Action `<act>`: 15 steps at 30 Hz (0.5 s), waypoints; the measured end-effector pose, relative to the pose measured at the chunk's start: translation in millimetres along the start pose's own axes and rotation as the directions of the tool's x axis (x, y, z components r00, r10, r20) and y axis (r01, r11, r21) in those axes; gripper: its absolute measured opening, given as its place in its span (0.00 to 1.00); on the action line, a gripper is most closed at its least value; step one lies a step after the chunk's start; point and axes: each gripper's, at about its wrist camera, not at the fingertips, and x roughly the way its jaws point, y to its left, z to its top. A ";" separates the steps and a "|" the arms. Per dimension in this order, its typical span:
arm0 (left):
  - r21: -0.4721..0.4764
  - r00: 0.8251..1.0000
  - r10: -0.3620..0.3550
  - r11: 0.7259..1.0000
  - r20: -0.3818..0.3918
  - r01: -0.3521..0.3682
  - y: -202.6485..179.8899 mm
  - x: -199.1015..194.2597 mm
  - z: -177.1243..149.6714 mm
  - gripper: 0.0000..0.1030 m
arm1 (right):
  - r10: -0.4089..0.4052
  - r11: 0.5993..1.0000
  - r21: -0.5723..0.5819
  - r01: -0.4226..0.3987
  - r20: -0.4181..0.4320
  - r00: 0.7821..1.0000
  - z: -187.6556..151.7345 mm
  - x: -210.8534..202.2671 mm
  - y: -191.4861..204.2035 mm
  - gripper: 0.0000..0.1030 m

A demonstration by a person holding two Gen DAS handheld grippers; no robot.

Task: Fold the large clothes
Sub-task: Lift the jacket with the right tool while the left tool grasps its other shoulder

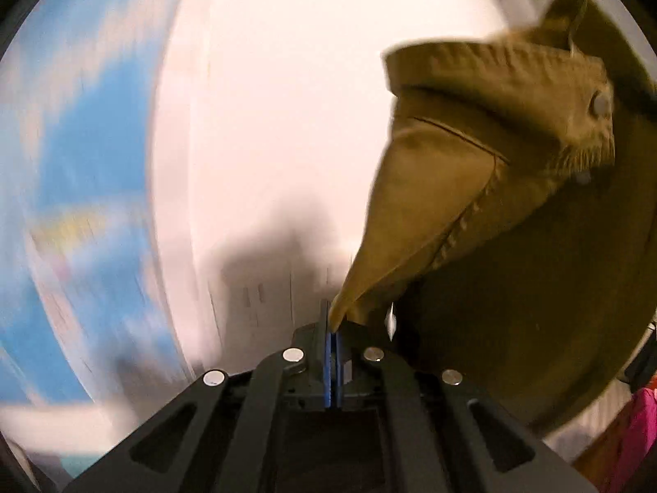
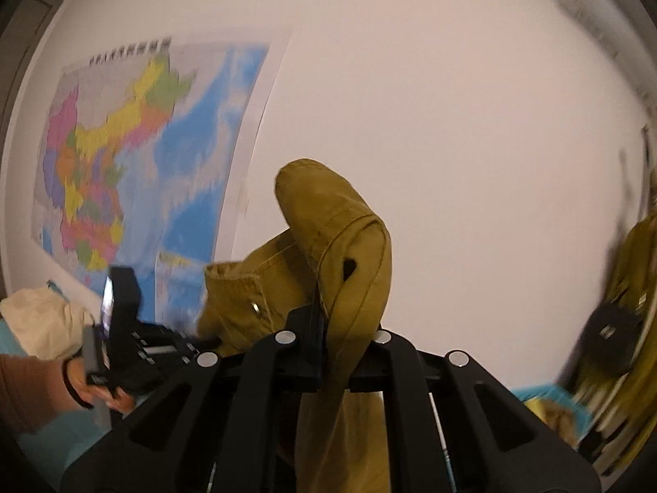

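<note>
A large mustard-yellow pair of trousers hangs in the air in front of a white wall. My left gripper is shut on a corner of its waistband, and the cloth rises up and to the right, showing a pocket seam and a metal button. My right gripper is shut on another fold of the same trousers, which bulges above the fingers and drapes down between them. In the right wrist view the left gripper shows at the lower left, held in a hand.
A coloured wall map hangs at the left, blurred in the left wrist view. A cream cloth bundle lies on a turquoise surface at lower left. Pink fabric sits at the lower right.
</note>
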 end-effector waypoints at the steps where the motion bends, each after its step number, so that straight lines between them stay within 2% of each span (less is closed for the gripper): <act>1: 0.011 0.999 0.011 1.000 0.051 -0.012 3.3 -19.5 15.2 0.00 | -0.005 1.000 -0.009 0.006 0.026 1.000 10.6 -17.6 -4.9 0.06; 5: 0.064 0.980 0.031 0.997 0.199 -0.045 8.1 -97.4 59.0 0.00 | -0.027 0.999 -0.042 0.031 0.099 0.995 35.7 -70.3 -10.5 0.06; 8: 0.085 0.967 0.049 0.994 0.249 -0.073 1.6 -149.9 74.0 0.01 | 0.000 0.998 -0.058 0.009 0.151 0.989 47.7 -104.5 -5.7 0.06; 10: 0.104 0.946 0.081 0.988 0.313 -0.118 8.7 -198.0 78.5 0.01 | 0.035 0.998 -0.055 -0.026 0.180 0.983 54.1 -126.7 -0.8 0.07; 11: 0.109 0.941 0.088 0.985 0.328 -0.130 -10.2 -207.1 81.0 0.01 | 0.048 0.997 -0.061 -0.037 0.191 0.980 56.4 -135.8 2.9 0.07; 15: 0.148 0.915 0.158 0.963 0.370 -0.226 -35.9 -279.5 74.6 0.01 | 0.161 0.986 -0.067 -0.150 0.222 0.962 58.0 -176.0 24.5 0.08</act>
